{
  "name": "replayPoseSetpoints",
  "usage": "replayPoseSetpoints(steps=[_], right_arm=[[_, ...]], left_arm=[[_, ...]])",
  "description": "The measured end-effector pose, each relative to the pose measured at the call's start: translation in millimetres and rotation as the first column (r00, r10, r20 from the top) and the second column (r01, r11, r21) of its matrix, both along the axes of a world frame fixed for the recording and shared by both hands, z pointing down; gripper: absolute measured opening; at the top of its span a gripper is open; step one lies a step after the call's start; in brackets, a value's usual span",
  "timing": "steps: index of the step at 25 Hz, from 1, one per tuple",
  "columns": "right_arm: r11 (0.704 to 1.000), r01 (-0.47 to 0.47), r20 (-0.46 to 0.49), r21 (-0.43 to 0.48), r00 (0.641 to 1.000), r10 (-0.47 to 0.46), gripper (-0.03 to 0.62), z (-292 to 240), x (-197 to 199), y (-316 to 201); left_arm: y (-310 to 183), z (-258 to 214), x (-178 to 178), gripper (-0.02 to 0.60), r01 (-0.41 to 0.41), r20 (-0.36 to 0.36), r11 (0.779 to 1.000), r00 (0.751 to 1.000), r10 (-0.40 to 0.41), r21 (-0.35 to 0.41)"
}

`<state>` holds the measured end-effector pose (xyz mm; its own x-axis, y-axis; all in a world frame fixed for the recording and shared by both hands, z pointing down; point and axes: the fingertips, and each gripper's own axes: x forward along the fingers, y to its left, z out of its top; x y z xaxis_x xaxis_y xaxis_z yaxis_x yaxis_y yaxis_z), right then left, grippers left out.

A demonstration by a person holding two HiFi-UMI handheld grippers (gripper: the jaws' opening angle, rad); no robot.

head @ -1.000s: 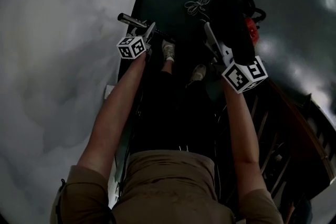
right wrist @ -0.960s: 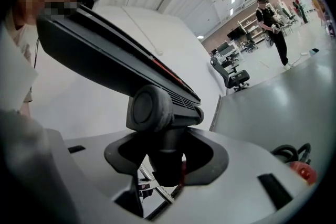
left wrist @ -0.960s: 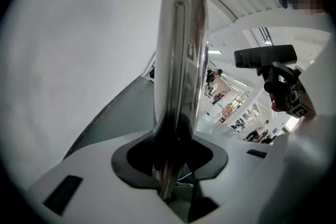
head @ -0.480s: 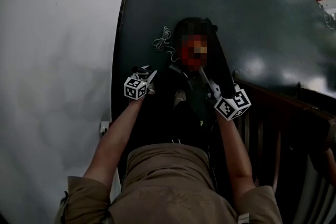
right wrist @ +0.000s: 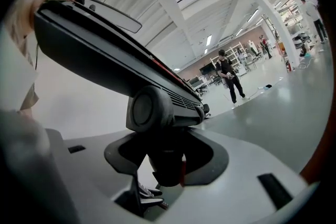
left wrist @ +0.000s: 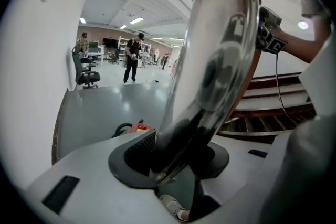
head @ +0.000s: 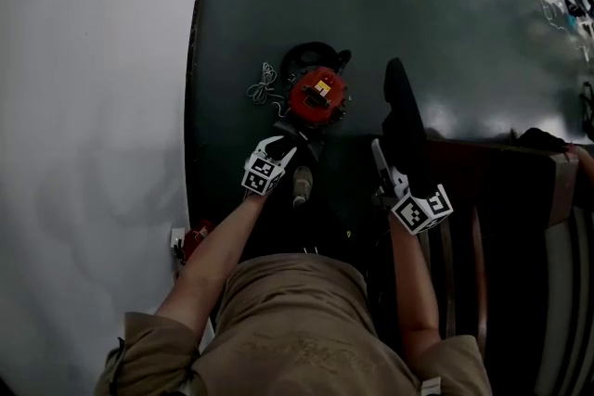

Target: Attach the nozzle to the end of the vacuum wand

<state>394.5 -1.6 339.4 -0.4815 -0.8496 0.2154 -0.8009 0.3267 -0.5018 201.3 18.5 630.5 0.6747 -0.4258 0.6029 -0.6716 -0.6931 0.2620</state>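
Wall [head: 93, 107]: pale, far left, bordering dark green floor [head: 445, 5].
Cord [head: 263, 84]: loosely coiled on floor, just left of vacuum.
Left gripper [left wrist: 176, 157]: clamped on wand [left wrist: 220, 50]; jaws just lately easing apart a little, chrome tube between pads, rising steeply and leaning right in left gripper view.
Shoe [head: 302, 185]: just right of left gripper in head view.
Vacuum [head: 317, 95]: red, round, on floor beyond left gripper.
Nozzle [head: 401, 116]: black, long, off the floor, right of vacuum, not on wand.
Right gripper [right wrist: 165, 160]: closed on nozzle's neck; nozzle's head slanting up to left in right gripper view.
Stairs [head: 506, 227]: wooden, far right.
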Motion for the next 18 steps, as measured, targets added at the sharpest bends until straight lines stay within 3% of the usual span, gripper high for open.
replayPoseSetpoints(steps=[4,8,18], right_arm=[[1.0,-0.01,0.003,0.019,1.0,0.01,0.192,-7,2,11],[0.999,-0.023,0.032,0.026,0.999,0.022,0.192,4,-7,14],[0.998,0.05,0.003,0.035,0.999,-0.05,0.192,18,-28,15]], left_arm=[[2,1,46,0.16,-0.091,-0.014,0.994,0.996,0.092,0.054],[-2,0,86,0.161,-0.191,-0.019,0.974,0.981,0.195,0.118],[9,-13,146,0.156,-0.294,-0.036,0.936,0.951,0.306,0.192]])
